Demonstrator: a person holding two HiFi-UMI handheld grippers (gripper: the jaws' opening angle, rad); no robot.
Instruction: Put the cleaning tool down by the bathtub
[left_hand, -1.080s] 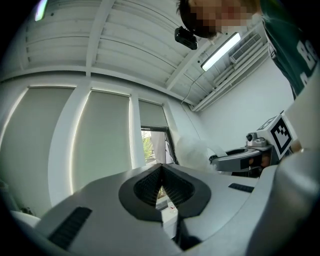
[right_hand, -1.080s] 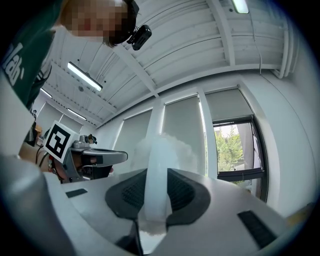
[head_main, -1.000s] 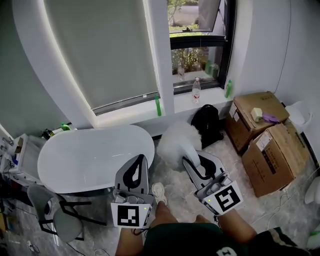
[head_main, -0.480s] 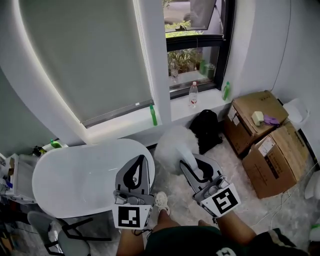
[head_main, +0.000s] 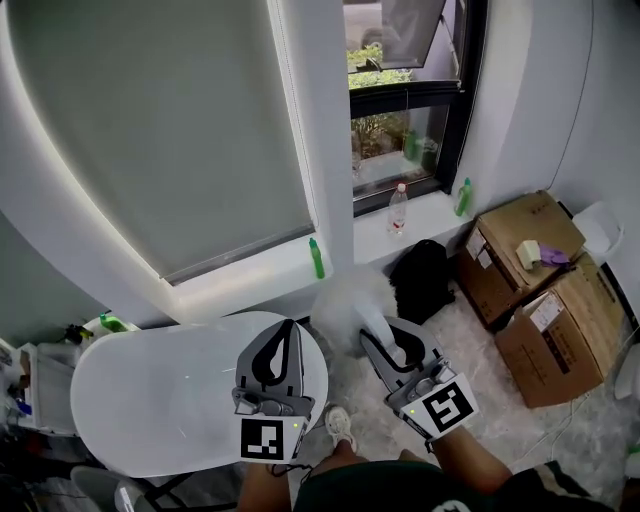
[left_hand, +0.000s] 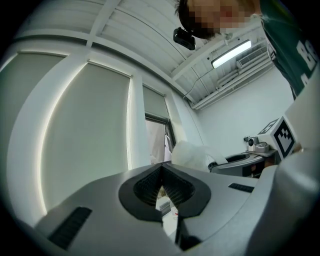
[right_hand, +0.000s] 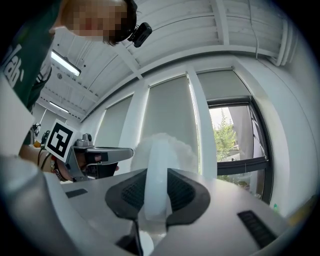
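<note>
The right gripper (head_main: 377, 332) is clamped on the cleaning tool (head_main: 345, 300) — its long axis runs along the jaws; the bathtub (head_main: 130, 385) lies leftward, nearer the closed, empty left gripper (head_main: 284, 328).

Cleaning tool (head_main: 347, 297): a white duster. You see a round, fluffy head on a broad, smooth, pale handle.
Grip: your right gripper (head_main: 378, 336) has its jaws closed on the handle. The ribbed pads press on it from both sides, and the handle sticks out past them.
Pose: the tool is held in the air, not set down. Its handle is roughly level and its fluffy head points away from you.
Bathtub (head_main: 150, 400): white, glossy, oval and free-standing. It stands at the lower left of your head view, with its long axis running left to right.
Relation: in your head view the fluffy head shows just beside the tub's right end.
</note>
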